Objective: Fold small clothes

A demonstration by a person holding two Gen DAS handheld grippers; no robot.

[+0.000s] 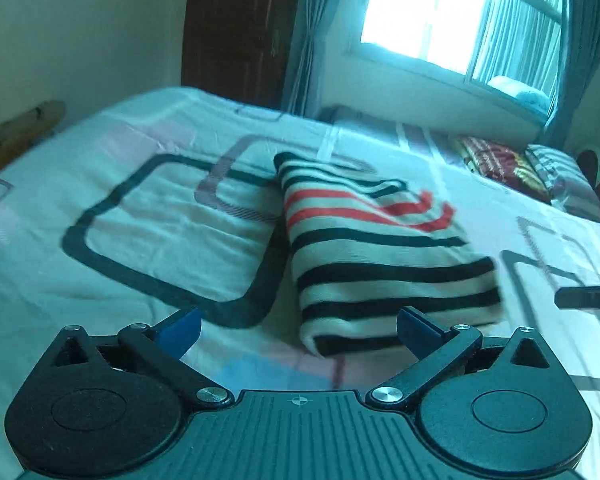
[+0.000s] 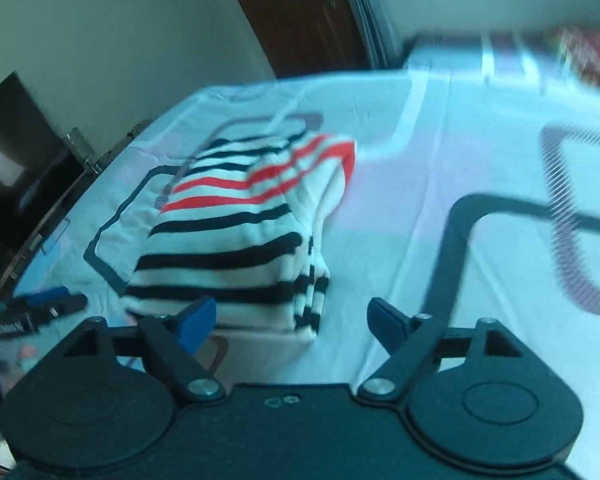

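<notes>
- Bed (image 1: 148, 216): it fills both of your views, covered by a pale sheet printed with dark rounded-square outlines. The sheet is flat around the garment, with slight creasing.
- Window (image 1: 440, 12): it is bright, at the far wall in your left wrist view, with curtains (image 1: 312, 36) on either side and a dark wooden door (image 1: 236, 28) to its left.
- Pillows (image 1: 532, 172): they are patterned in red and grey and lie at the far right end of the bed, well apart from the garment.
- Striped sweater (image 1: 380, 256): it is cream with black bands and two red bands, and lies folded into a compact rectangle on the bed, with layered edges showing on its right side in your right wrist view. Nothing touches it.
- Your left tongs (image 1: 298, 330): they are spread wide, with blue pads (image 1: 182, 330) apart and nothing between them. They hover just short of the sweater's near edge.
- Your right tongs (image 2: 290, 320): they are likewise spread and empty, above the sweater's near right corner. This view is blurred.
- In the right wrist view, your left tool's tip (image 2: 56, 300) shows at the left edge, beside the sweater.
</notes>
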